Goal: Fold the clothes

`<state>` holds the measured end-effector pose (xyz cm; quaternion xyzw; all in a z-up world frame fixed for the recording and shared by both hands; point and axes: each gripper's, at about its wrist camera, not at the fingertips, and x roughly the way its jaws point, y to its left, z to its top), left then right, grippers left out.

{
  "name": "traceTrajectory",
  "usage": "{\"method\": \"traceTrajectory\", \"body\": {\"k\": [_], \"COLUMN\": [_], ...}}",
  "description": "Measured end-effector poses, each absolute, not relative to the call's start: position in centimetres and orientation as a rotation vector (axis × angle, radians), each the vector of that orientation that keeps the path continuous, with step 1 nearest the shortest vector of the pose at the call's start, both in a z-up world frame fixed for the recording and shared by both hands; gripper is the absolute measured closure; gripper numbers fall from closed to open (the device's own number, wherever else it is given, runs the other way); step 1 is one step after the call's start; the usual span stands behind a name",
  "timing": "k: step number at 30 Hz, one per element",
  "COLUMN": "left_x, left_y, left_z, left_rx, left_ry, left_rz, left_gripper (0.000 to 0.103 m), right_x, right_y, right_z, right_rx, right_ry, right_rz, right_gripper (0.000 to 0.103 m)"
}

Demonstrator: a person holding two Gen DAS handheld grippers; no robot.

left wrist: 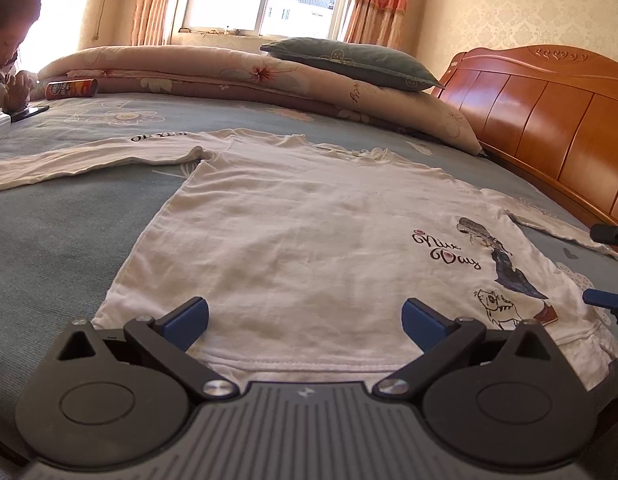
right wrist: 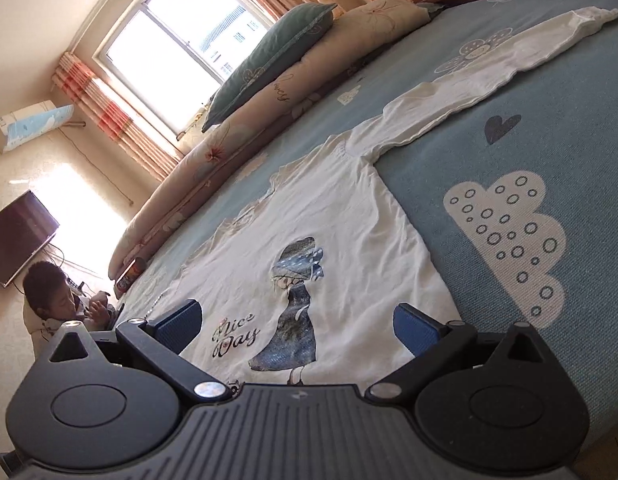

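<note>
A white long-sleeved shirt lies spread flat, front up, on the blue bedspread. It carries a "Nice Day" print with a girl and a cat. One sleeve stretches left, the other sleeve runs toward the headboard. My left gripper is open just above the shirt's hem, nothing between its blue pads. My right gripper is open too, hovering over the printed lower corner. Its fingertips show at the right edge of the left wrist view.
A folded floral quilt with a grey-green pillow lies along the far side. A wooden headboard stands at the right. A can and a phone rest at the bed's far left, beside a seated person.
</note>
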<state>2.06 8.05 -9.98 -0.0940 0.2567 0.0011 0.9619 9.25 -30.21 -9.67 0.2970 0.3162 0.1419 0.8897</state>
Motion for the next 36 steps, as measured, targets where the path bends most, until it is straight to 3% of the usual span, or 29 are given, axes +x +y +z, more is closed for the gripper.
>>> {"method": "traceTrajectory", "body": {"k": [5, 12, 20, 26, 29, 36], "left_x": [1.9, 2.0, 2.0, 1.9, 1.9, 1.8], "left_y": [8.6, 8.5, 8.8, 8.8, 8.6, 8.6], "left_z": [-10.0, -10.0, -10.0, -10.0, -10.0, -9.8], "left_rx": [-0.217, -0.213, -0.226, -0.229, -0.228, -0.210], "left_ry": [0.524, 0.527, 0.527, 0.531, 0.534, 0.550], "left_rz": [0.011, 0.004, -0.006, -0.032, -0.046, -0.041], "left_gripper": [0.001, 0.001, 0.001, 0.001, 0.001, 0.001], "right_x": [8.5, 10.7, 15.3, 14.6, 16.1, 20.2], "right_y": [-28.6, -23.4, -25.3, -21.7, -20.9, -21.2], "right_z": [-8.2, -8.1, -7.0, -7.6, -7.8, -6.2], "right_rx": [0.445, 0.316, 0.327, 0.147, 0.057, 0.162], "right_ry": [0.589, 0.776, 0.808, 0.905, 0.858, 0.913], "right_rz": [0.166, 0.480, 0.381, 0.545, 0.490, 0.400], "right_gripper": [0.000, 0.000, 0.000, 0.000, 0.000, 0.000]}}
